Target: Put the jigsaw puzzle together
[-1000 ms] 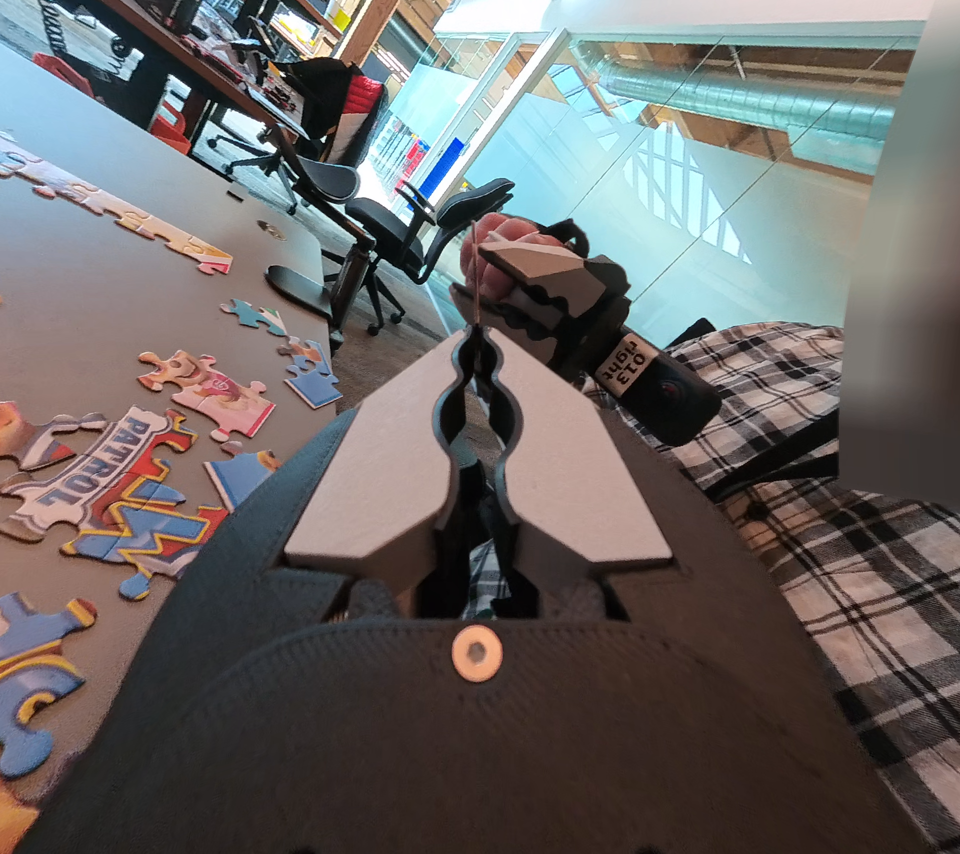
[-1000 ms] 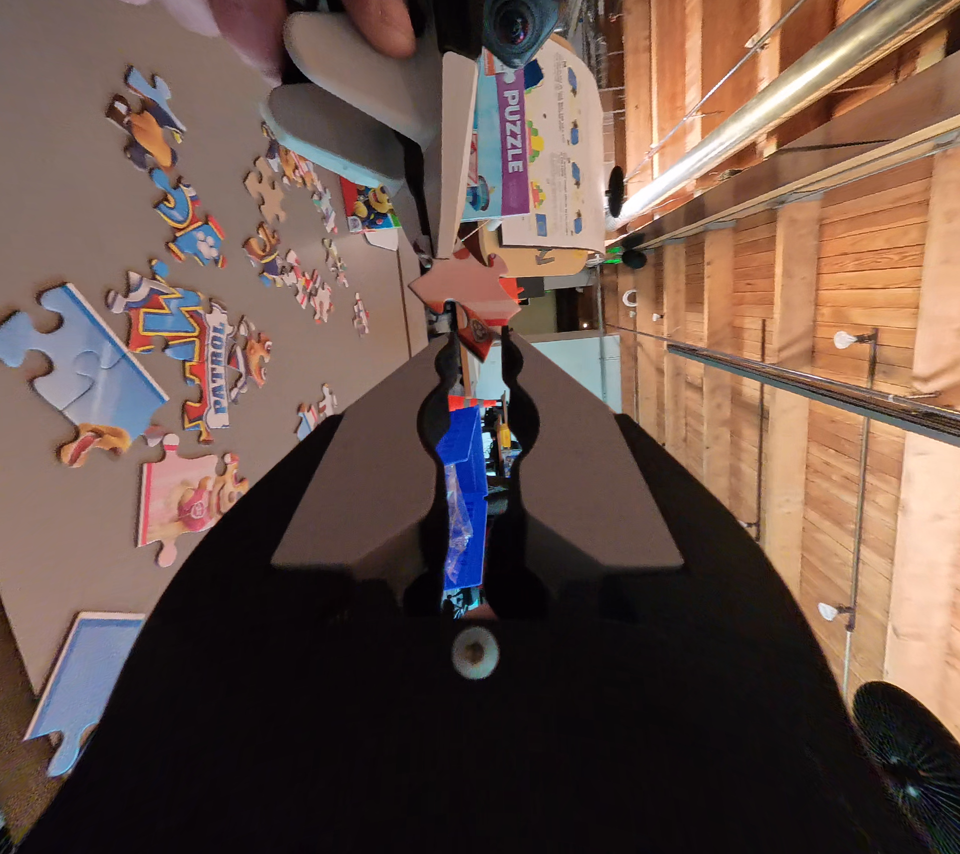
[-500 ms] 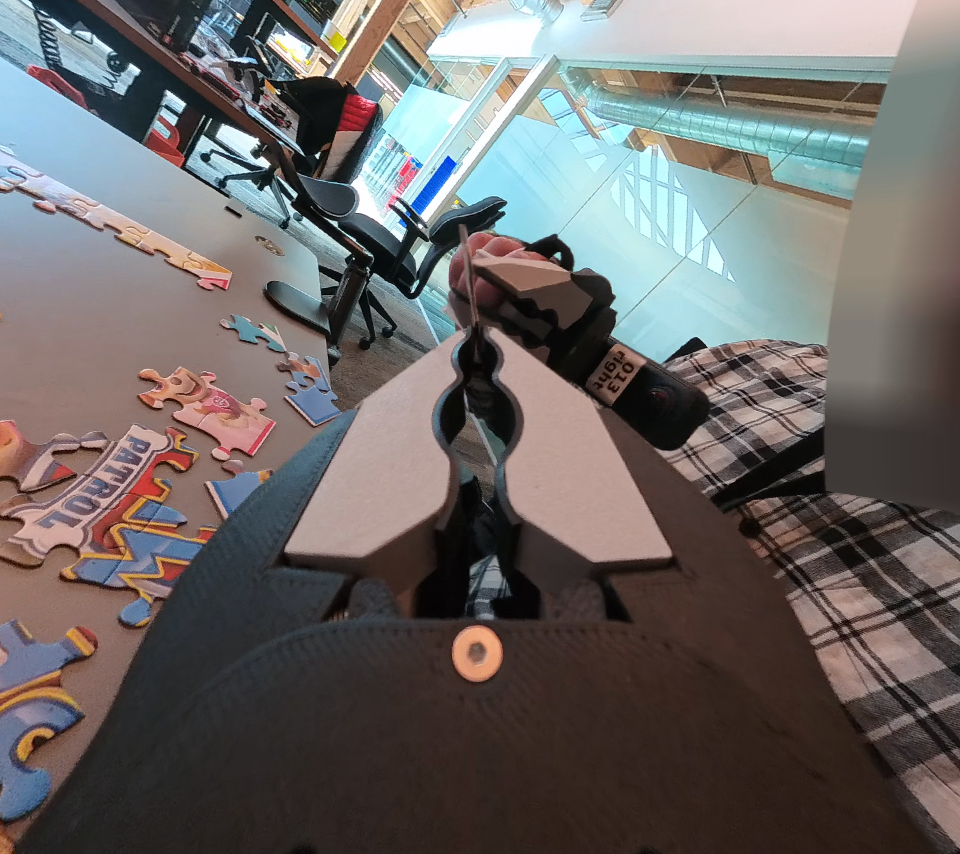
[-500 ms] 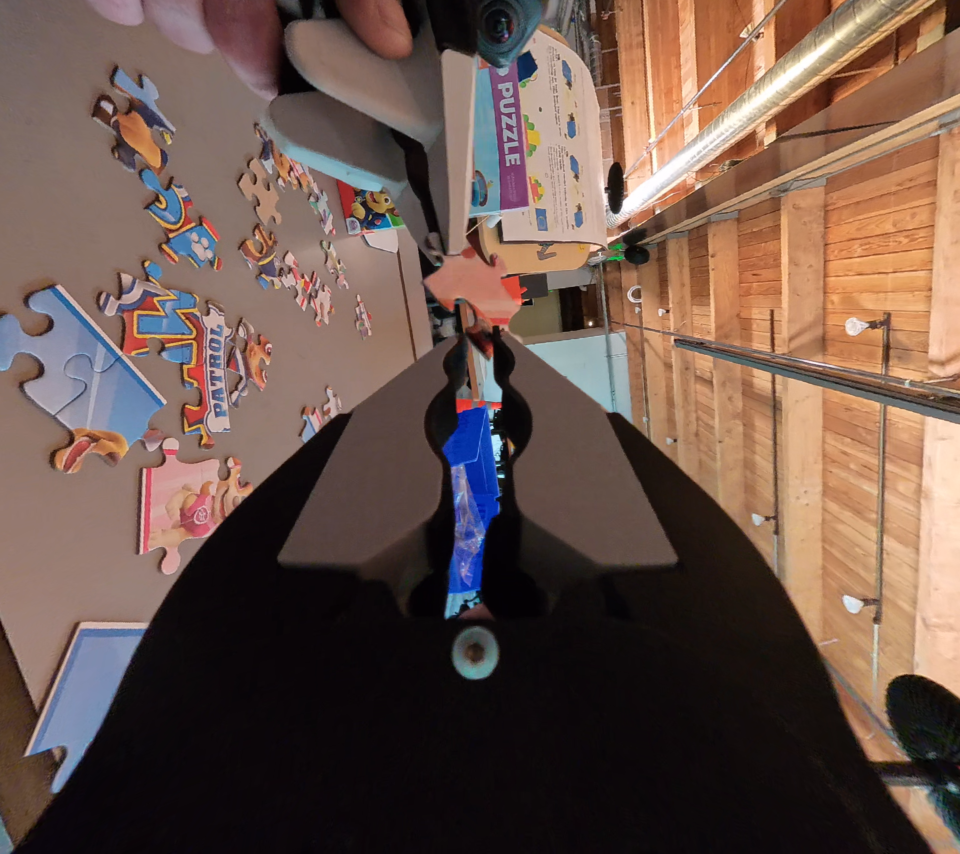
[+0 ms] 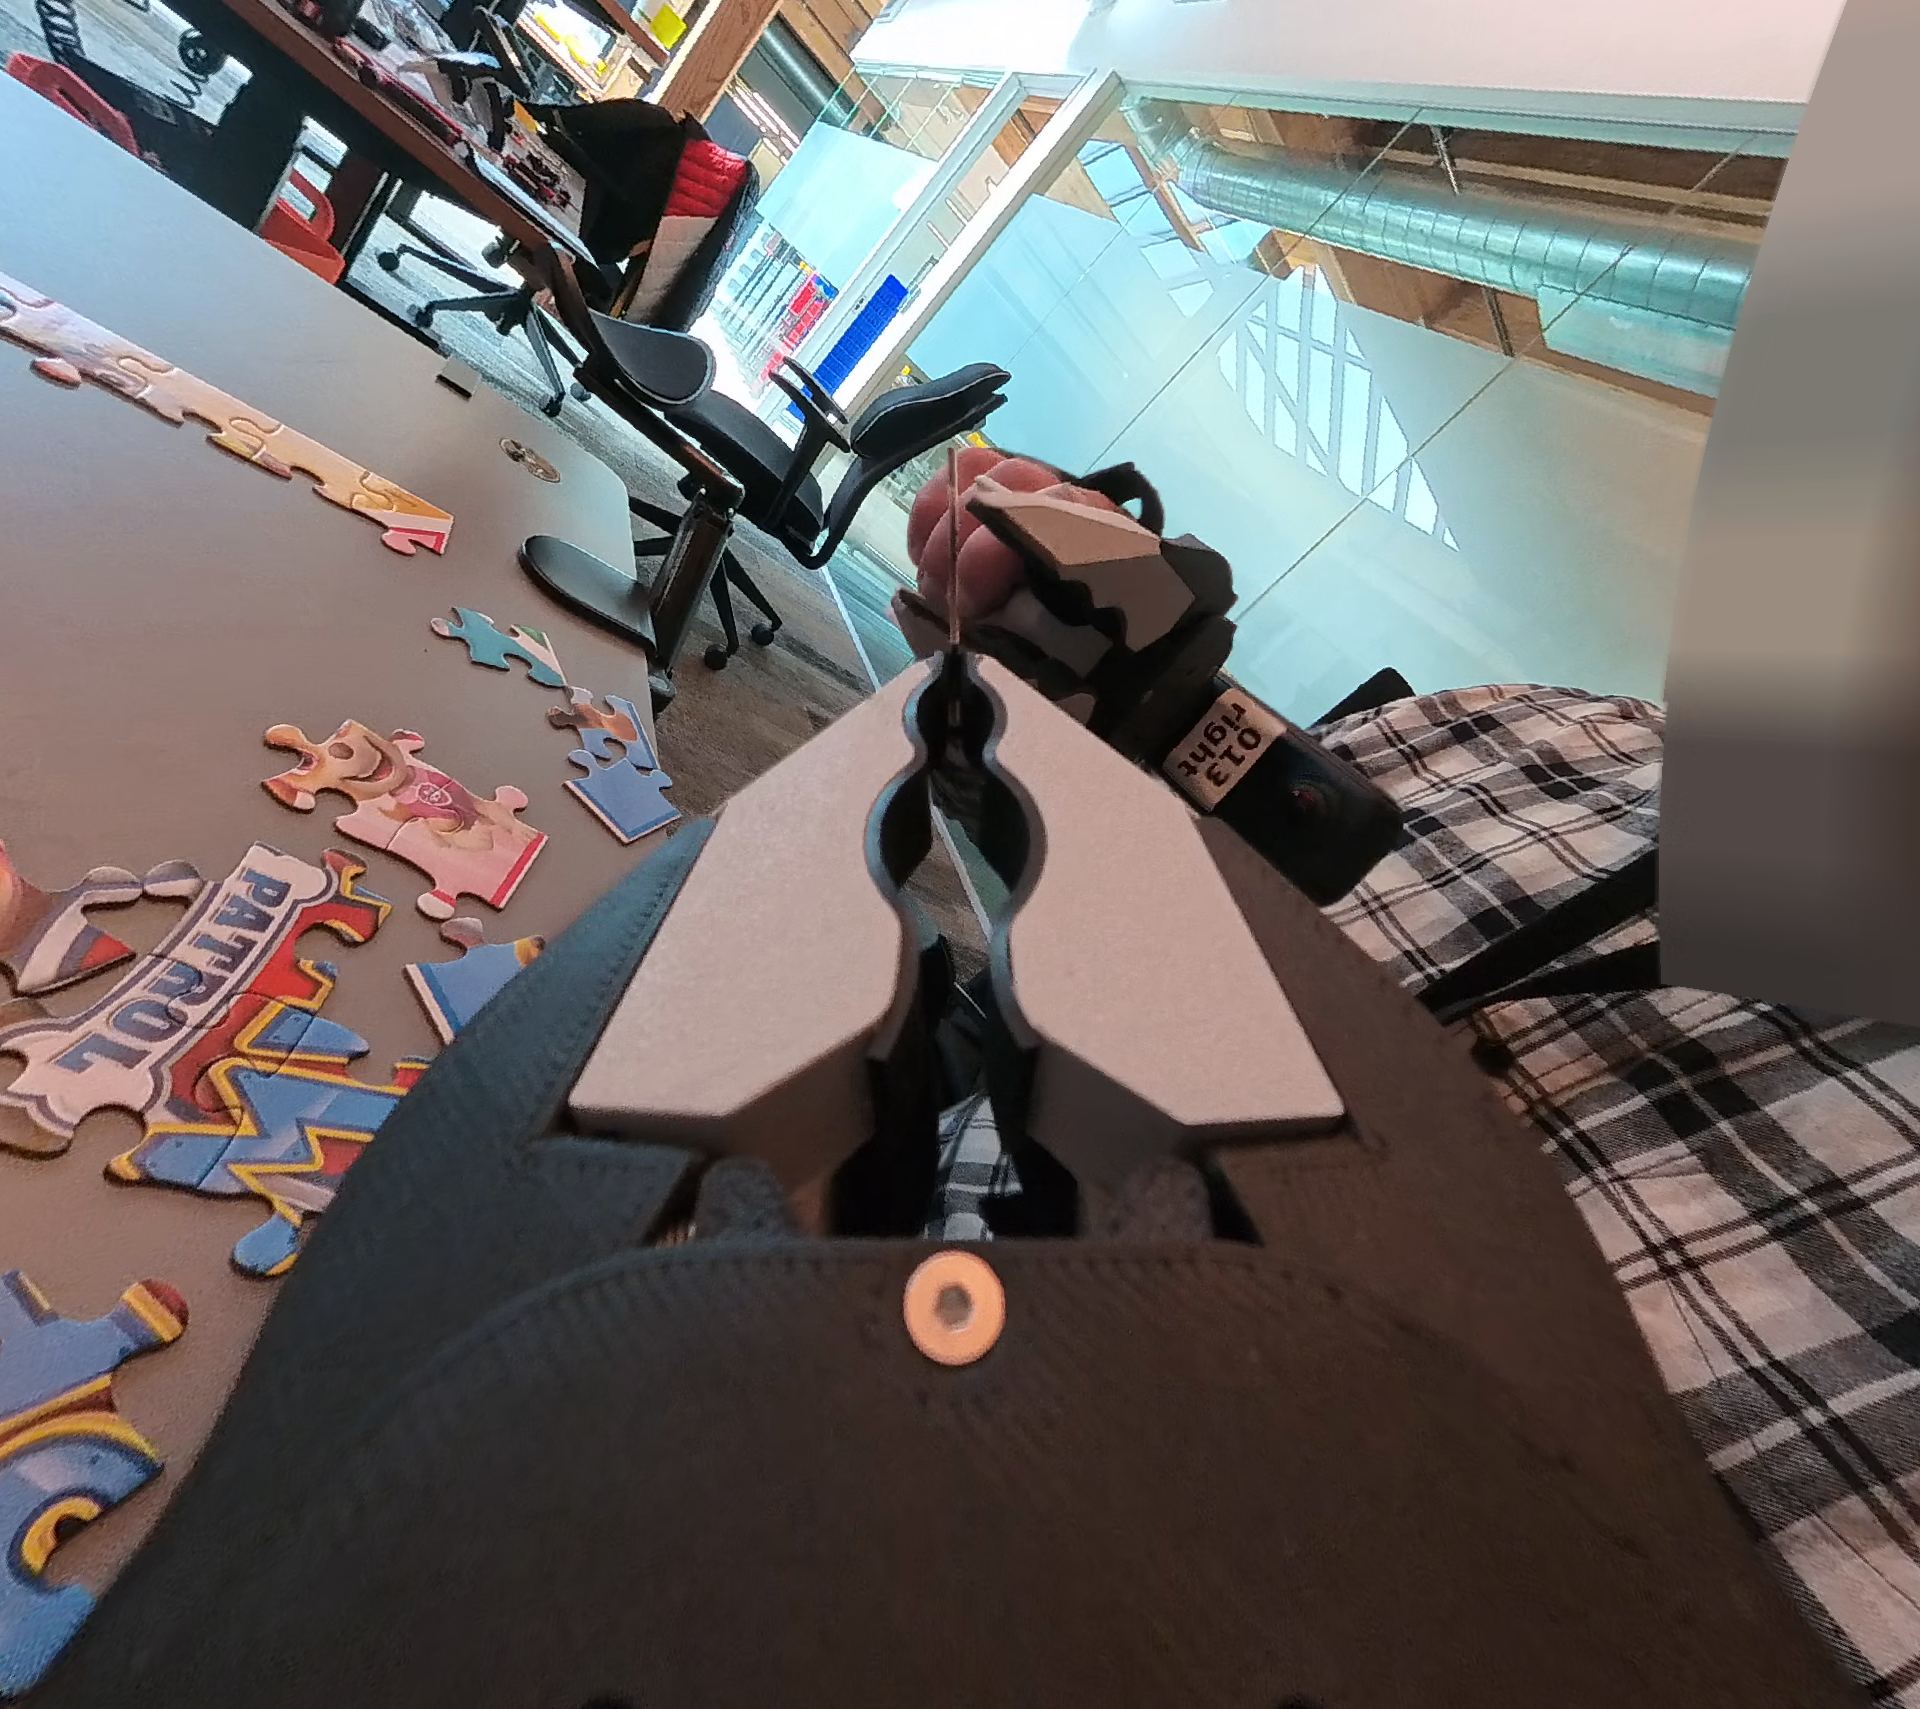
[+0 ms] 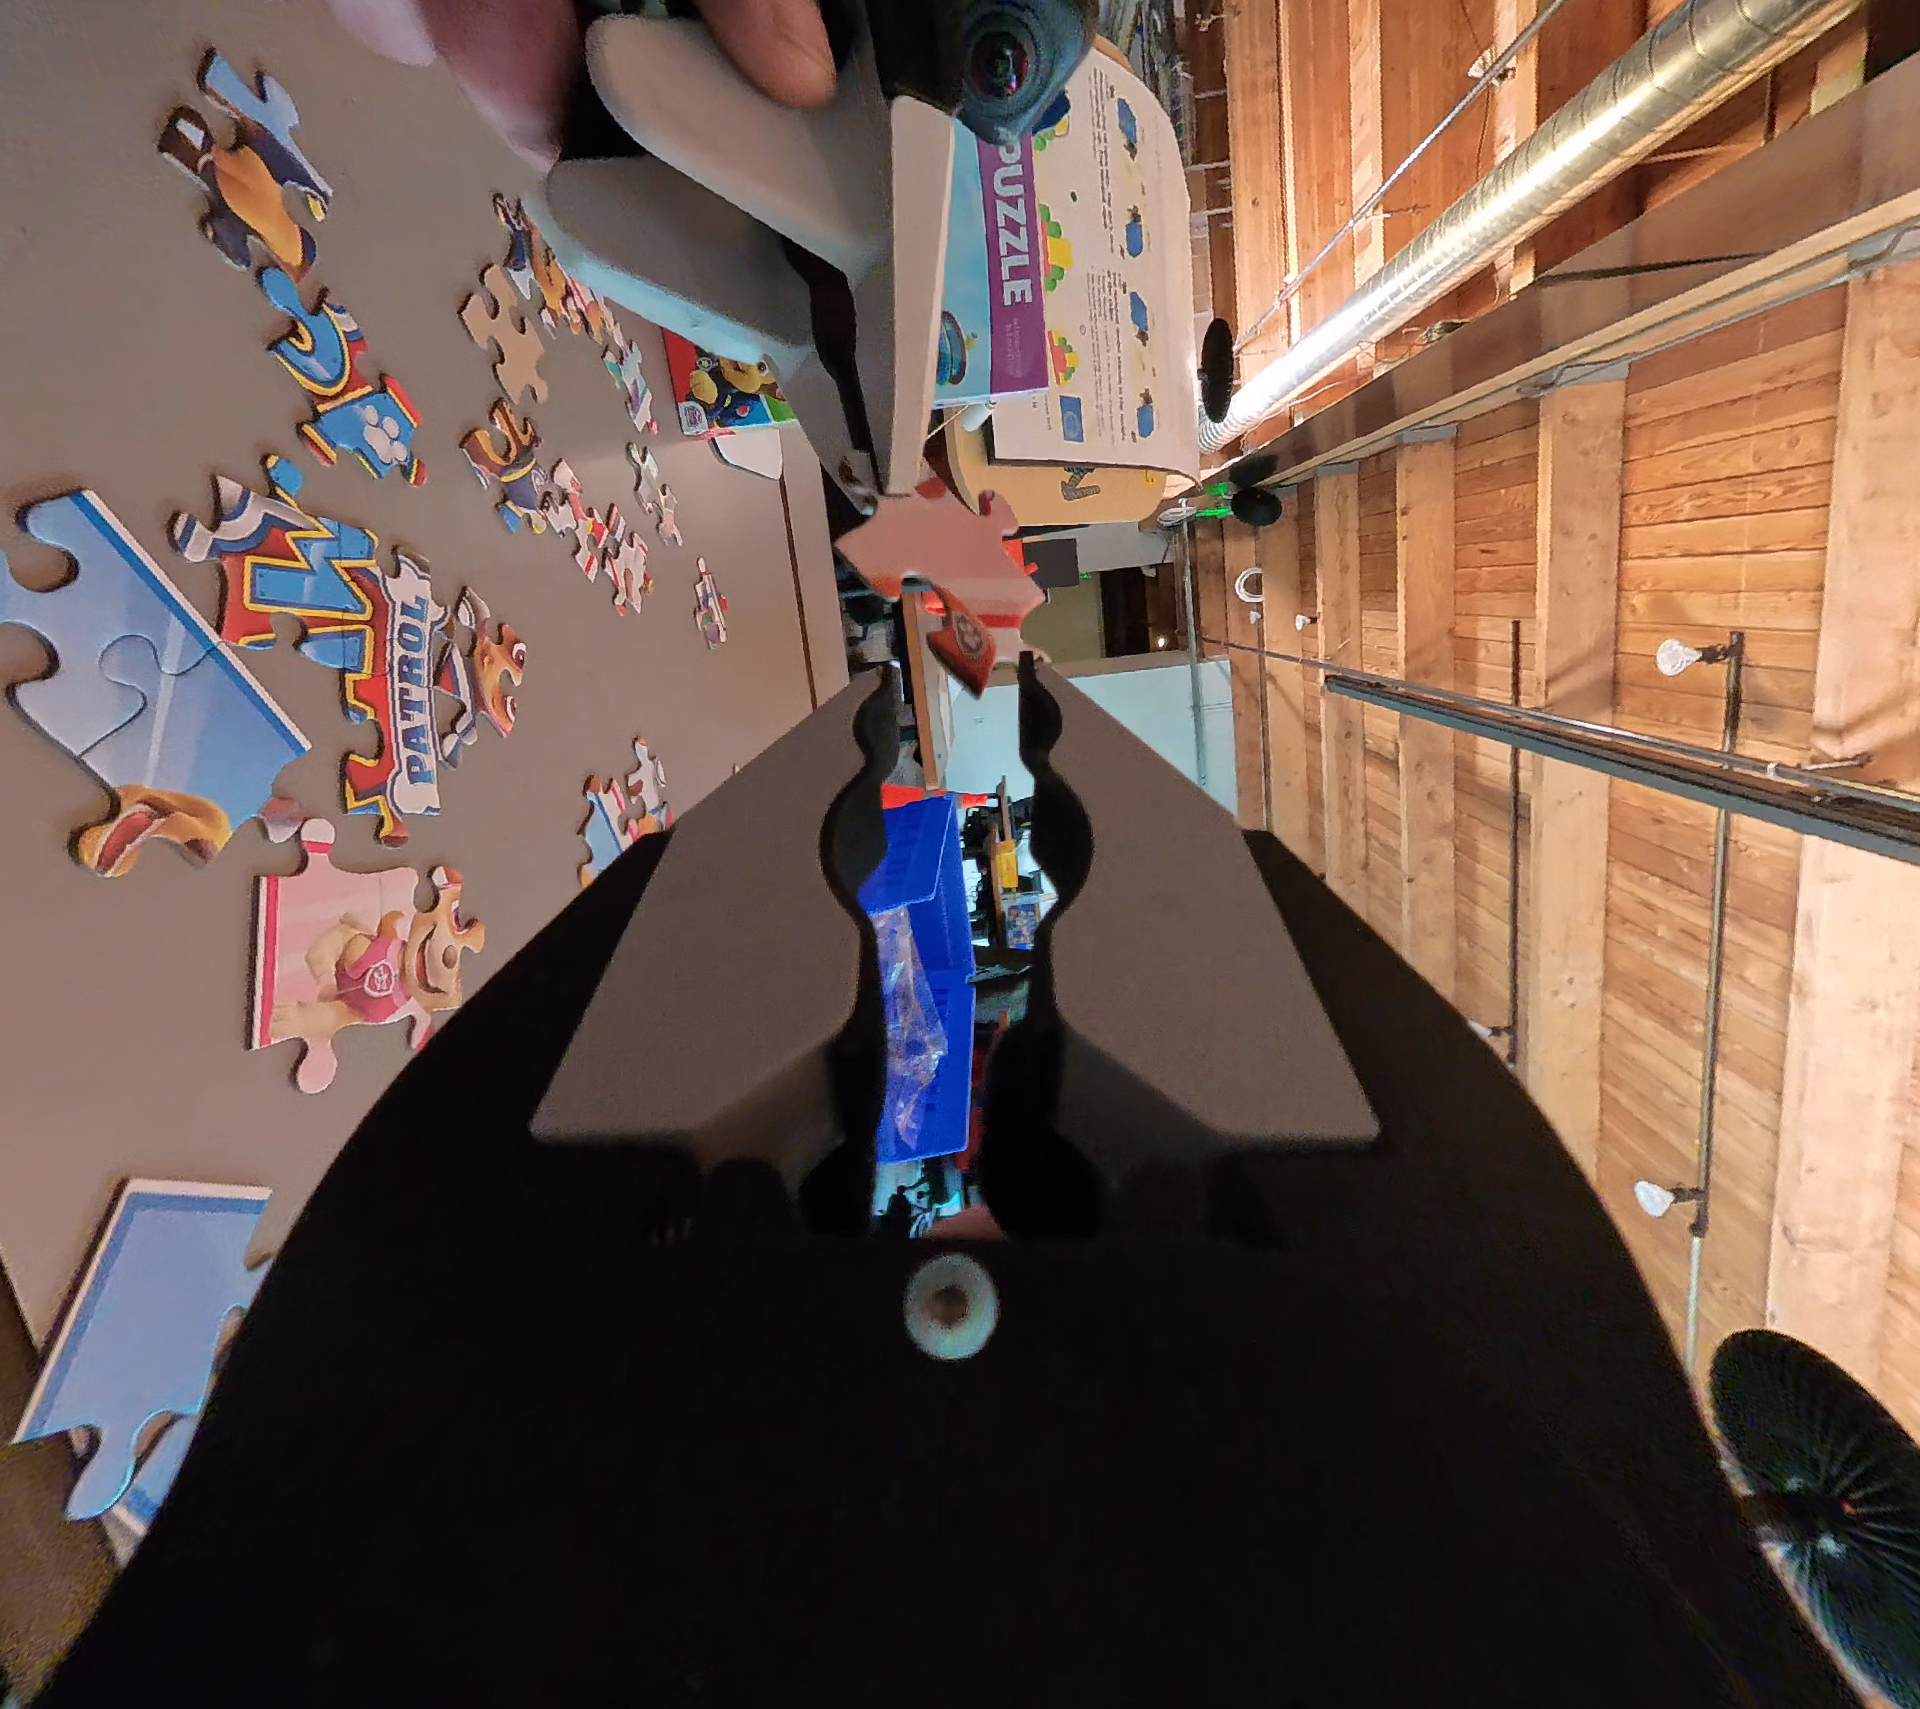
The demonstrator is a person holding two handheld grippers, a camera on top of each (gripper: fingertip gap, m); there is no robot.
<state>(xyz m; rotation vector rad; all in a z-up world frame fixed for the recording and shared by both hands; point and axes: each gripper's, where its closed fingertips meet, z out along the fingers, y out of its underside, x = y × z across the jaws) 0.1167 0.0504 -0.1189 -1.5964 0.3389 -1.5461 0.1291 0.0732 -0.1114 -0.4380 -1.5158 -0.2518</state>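
left of the pinched piece, loose cardboard jigsaw pieces lie face up on the grey bench, spread for sorting. the left gripper clamps the pink and red jigsaw piece by one edge, mid-air for a handover. just right, below it, the right gripper stands parted, not yet gripping.

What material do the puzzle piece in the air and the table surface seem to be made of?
The puzzle piece looks like thin printed cardboard: colour print on its face, a very thin edge in the left wrist view. The table looks like matte grey-brown laminate, smooth with no grain; I cannot be sure.
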